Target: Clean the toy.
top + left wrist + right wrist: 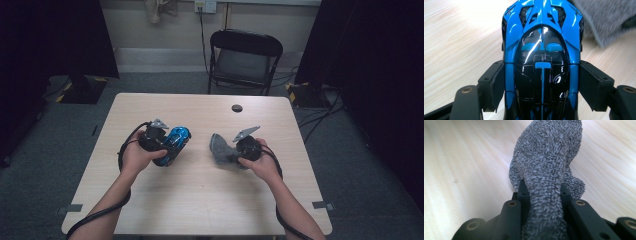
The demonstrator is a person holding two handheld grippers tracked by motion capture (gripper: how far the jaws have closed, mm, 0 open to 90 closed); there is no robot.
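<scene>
Car (541,62) and cloth (546,170) are the two things we have in hand, one in each gripper, over the middle of the table (200,200). Our left gripper (167,145) has the blue and black toy car between its jaws; in the left gripper view the two black pads press against the car's flanks, one on each side of the dark glossy canopy, and the car's length runs straight away from the camera. Beyond the car in that view we see a corner of the grey cloth, near it but apart. Our right gripper (227,150) is clamped on the cloth: in the right gripper view the jaws stand close together with a bunched fold of the nubbly grey fabric squeezed between them, and the rest of the cloth spreads forward, its far part close above or on the pale wood; we cannot tell which. In the high view car and cloth face each other, near but not touching.
</scene>
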